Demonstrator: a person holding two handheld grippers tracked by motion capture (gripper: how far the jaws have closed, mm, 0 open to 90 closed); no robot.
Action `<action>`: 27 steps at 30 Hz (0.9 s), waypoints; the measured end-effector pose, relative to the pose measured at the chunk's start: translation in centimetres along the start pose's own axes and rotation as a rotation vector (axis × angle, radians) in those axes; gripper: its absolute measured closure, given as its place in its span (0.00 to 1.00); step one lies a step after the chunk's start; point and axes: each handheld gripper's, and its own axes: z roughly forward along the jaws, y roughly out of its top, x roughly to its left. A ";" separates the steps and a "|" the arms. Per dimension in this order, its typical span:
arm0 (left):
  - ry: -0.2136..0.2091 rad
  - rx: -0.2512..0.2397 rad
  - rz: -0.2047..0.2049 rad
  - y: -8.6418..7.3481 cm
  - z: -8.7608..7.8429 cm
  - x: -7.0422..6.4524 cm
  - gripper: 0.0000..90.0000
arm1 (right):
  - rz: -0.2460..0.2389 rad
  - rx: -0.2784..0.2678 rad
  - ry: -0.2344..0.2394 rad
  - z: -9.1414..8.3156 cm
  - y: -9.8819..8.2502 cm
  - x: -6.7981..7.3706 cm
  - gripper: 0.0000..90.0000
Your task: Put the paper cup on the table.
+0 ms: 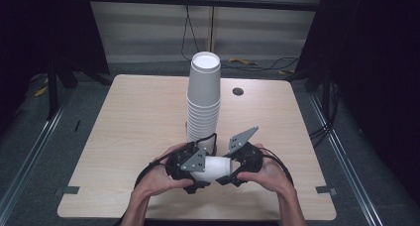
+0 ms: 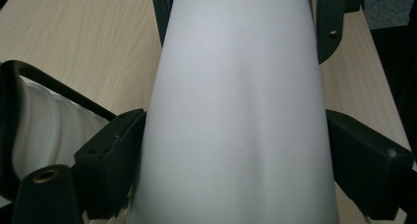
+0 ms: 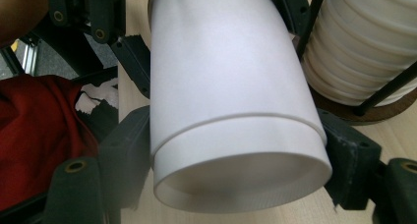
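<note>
A white paper cup [image 1: 214, 167] lies on its side in the air just in front of the tall stack of white paper cups [image 1: 203, 99], held between both grippers above the pale wooden worktop [image 1: 124, 137]. In the right gripper view a second rim shows partway along its wall, so it looks like two nested cups rather than one.

The left gripper [image 1: 190, 162] has its jaws drawn in against the wall of the cup; in the left gripper view the black pads sit flush on either side of the white wall, so it is holding the cup. The right gripper [image 1: 237, 169] grips the other end, nearest the open mouth; in the right gripper view its jaws press on both sides of the cup [image 3: 231, 111] just behind the rolled lip.

The stack stands in a dark wire holder on a round wooden base [image 3: 361, 113], directly behind the grippers and close to them.

The likely step is pulling the nested cups apart, and that carries several risks. Thin paper walls dent easily, so squeezing harder to overcome friction could crush the cup and lock the two tighter. If the pull is not along the cup's axis, the rim may bend or tear. A sudden release could swing a hand back into the stack and topple it, since it is tall and near. A weak grip could let the cup slip to the worktop.
</note>
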 end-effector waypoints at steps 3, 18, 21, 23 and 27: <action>-0.006 -0.009 0.002 0.0 -0.2 0.2 0.15 | -0.001 -0.006 0.002 0.0 0.0 0.0 0.27; 0.047 -0.210 -0.092 -0.3 -2.7 0.3 0.17 | 0.032 -0.038 -0.016 -0.1 -0.7 -0.3 0.27; 0.059 -0.230 -0.126 -0.6 -3.0 0.4 0.17 | 0.049 -0.060 -0.019 -0.2 -1.2 -0.4 0.27; 0.068 -0.256 -0.161 -0.9 -3.3 0.4 0.17 | 0.069 -0.076 -0.015 -0.3 -1.6 -0.3 0.27; 0.072 -0.293 -0.205 -1.6 -3.5 0.3 0.17 | 0.076 -0.113 -0.007 -0.4 -2.0 -0.3 0.27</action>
